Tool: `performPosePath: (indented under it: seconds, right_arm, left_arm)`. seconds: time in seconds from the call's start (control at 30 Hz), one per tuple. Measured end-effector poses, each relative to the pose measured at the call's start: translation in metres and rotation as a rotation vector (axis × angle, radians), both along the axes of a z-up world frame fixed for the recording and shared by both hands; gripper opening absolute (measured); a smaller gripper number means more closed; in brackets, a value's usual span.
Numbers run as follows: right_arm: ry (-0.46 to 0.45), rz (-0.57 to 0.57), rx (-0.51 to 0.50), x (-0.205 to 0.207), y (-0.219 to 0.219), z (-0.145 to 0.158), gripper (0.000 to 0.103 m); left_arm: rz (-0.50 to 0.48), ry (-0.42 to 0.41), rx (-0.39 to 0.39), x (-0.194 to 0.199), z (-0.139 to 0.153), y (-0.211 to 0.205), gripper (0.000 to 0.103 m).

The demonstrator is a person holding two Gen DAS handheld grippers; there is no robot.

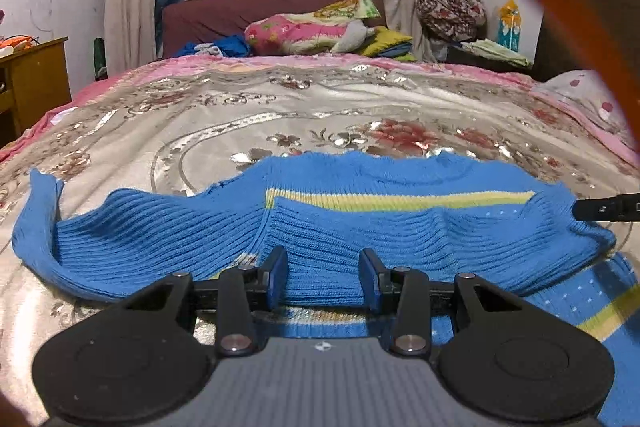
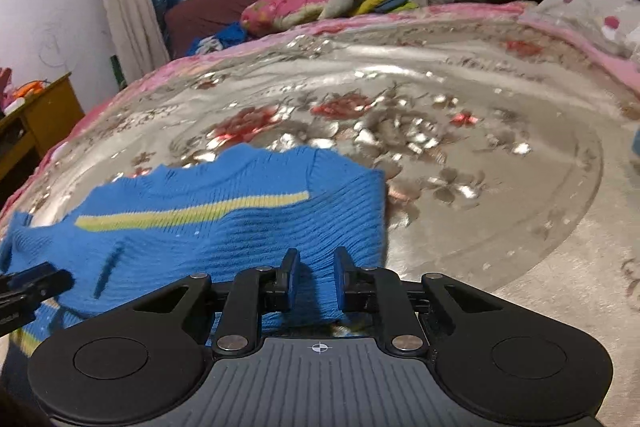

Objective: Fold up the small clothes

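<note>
The blue ribbed knit sweater with a yellow stripe (image 1: 360,227) lies on the shiny flowered bedspread (image 1: 280,115), stretched long from side to side just ahead of both grippers. The left gripper (image 1: 324,277) has its jaws partly apart around a thick folded edge. The right gripper (image 2: 316,277) has its jaws narrow around the sweater's right edge. The view is blurry, so whether they pinch the cloth cannot be told. Each hand is at its own end.

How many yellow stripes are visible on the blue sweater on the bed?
2. One stripe crosses the blue sweater on its upper folded layer. A second stripe shows on the layer underneath, at the near right edge in the left wrist view. Others may be hidden inside the fold.
</note>
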State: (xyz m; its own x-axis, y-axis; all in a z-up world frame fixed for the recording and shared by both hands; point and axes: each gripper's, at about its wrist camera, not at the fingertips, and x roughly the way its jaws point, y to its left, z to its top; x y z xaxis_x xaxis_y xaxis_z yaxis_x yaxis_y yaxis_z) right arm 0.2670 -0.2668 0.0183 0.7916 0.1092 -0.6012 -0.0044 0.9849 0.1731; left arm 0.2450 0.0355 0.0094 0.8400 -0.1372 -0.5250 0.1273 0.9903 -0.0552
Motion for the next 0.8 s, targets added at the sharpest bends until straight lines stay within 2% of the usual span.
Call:
performPosePath:
  seconds: [0.07, 0.17, 0.23, 0.37, 0.57, 0.7, 0.8]
  right_arm:
    - [-0.029, 0.019, -0.013, 0.0, 0.008, 0.005, 0.025]
    - [-0.028, 0.056, -0.002, 0.005, 0.021, 0.005, 0.025]
    - [-0.019, 0.069, -0.017, 0.01, 0.027, 0.0, 0.025]
    - [0.015, 0.043, -0.018, 0.015, 0.024, -0.01, 0.023]
    - [-0.01, 0.088, -0.054, 0.005, 0.039, 0.0, 0.025]
    - [0.016, 0.146, -0.047, 0.003, 0.06, -0.003, 0.025]
    - [0.004, 0.179, -0.072, 0.0, 0.077, 0.002, 0.025]
  left_arm:
    - [0.0, -0.011, -0.018, -0.002, 0.002, -0.002, 0.045]
    - [-0.01, -0.028, -0.012, -0.004, 0.002, -0.007, 0.045]
    - [-0.011, -0.002, 0.006, 0.0, -0.002, -0.007, 0.045]
    - [0.008, 0.012, -0.018, -0.004, -0.003, 0.007, 0.045]
    - [0.075, 0.051, -0.056, -0.017, 0.001, 0.035, 0.045]
    - [0.135, 0.054, -0.058, -0.029, 0.005, 0.055, 0.045]
    - [0.195, 0.058, -0.117, -0.031, 0.006, 0.074, 0.045]
